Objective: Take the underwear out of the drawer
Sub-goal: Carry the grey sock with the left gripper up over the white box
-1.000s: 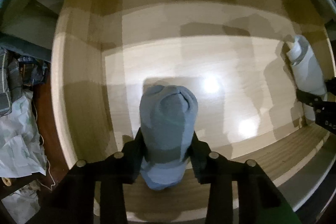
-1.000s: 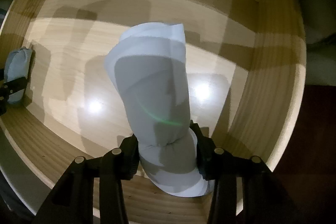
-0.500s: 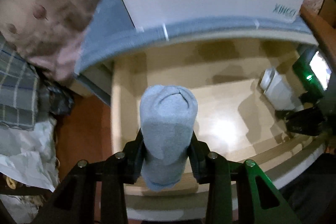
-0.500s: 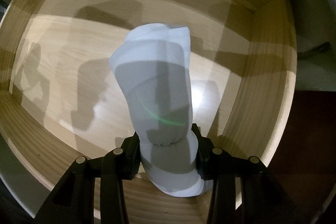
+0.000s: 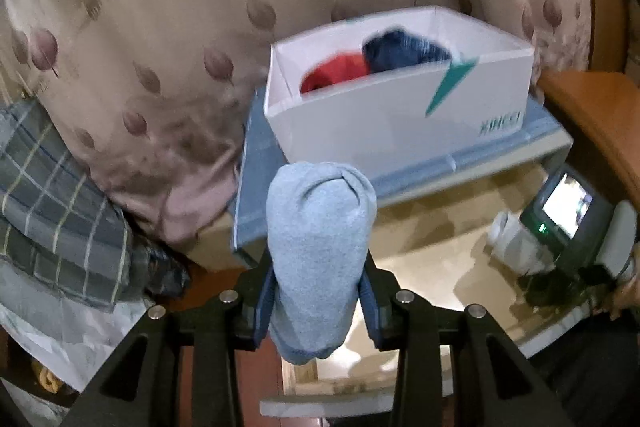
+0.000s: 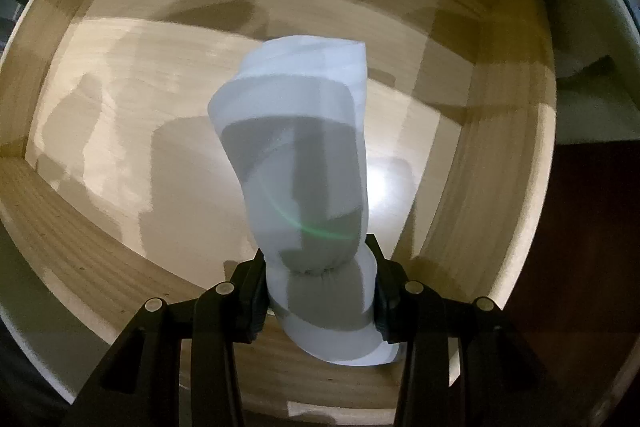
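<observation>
My left gripper [image 5: 318, 301] is shut on a rolled light-blue underwear [image 5: 320, 239], held high above the open wooden drawer [image 5: 432, 267] and facing a white box [image 5: 400, 119] on the blue-grey cabinet top. In the right wrist view my right gripper [image 6: 320, 297] is shut on a rolled white underwear [image 6: 304, 163], pointing straight down just over the bare drawer floor [image 6: 120, 131]. The same white roll [image 5: 510, 239] and the right gripper's device [image 5: 568, 215] show at the right edge of the left wrist view.
The white box holds a red roll [image 5: 336, 75] and a dark-blue roll [image 5: 404, 51]. A leaf-patterned curtain [image 5: 160, 47] hangs behind it. Plaid cloth [image 5: 52, 187] and white bags [image 5: 60, 327] lie at the left. Drawer walls [image 6: 500, 187] ring the right gripper.
My left gripper rose out of the drawer with the light-blue roll and tilted up toward the white box. The right gripper lifted slightly with the white roll.
</observation>
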